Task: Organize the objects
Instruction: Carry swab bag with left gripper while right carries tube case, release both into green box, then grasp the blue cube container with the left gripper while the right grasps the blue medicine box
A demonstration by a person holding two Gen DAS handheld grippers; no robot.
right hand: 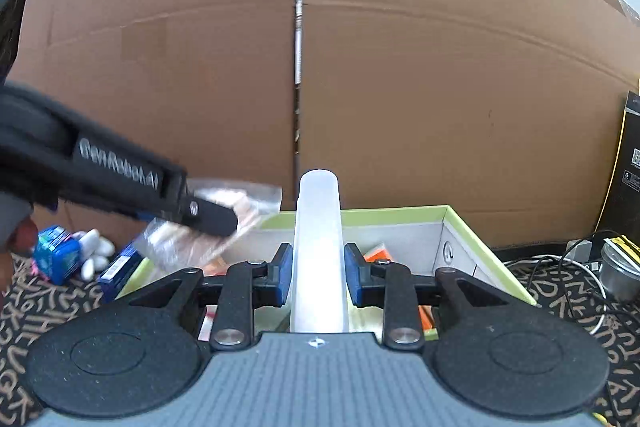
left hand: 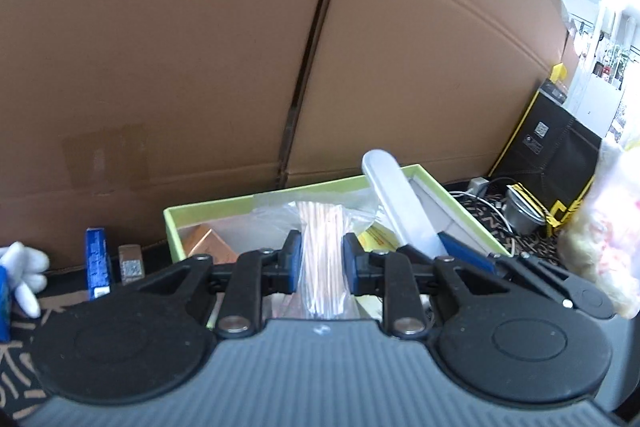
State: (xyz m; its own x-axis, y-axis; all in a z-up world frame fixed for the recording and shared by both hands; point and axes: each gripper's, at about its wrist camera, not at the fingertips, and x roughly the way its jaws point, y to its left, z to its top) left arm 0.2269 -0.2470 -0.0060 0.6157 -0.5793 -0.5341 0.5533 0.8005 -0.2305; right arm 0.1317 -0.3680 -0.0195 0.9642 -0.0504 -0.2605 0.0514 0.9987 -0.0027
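Left gripper (left hand: 322,263) is pinching a clear bag of sticks (left hand: 322,251) between nearly closed fingers; right gripper (right hand: 318,277) is squeezing a white tube (right hand: 319,247), both over the green box (right hand: 400,213).

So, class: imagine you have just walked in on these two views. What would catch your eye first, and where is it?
First, each gripper holds something over the green box: the left gripper is shut on a clear bag of sticks, the right gripper on a frosted white tube. Behind everything, a wall of brown cardboard boxes fills the background.
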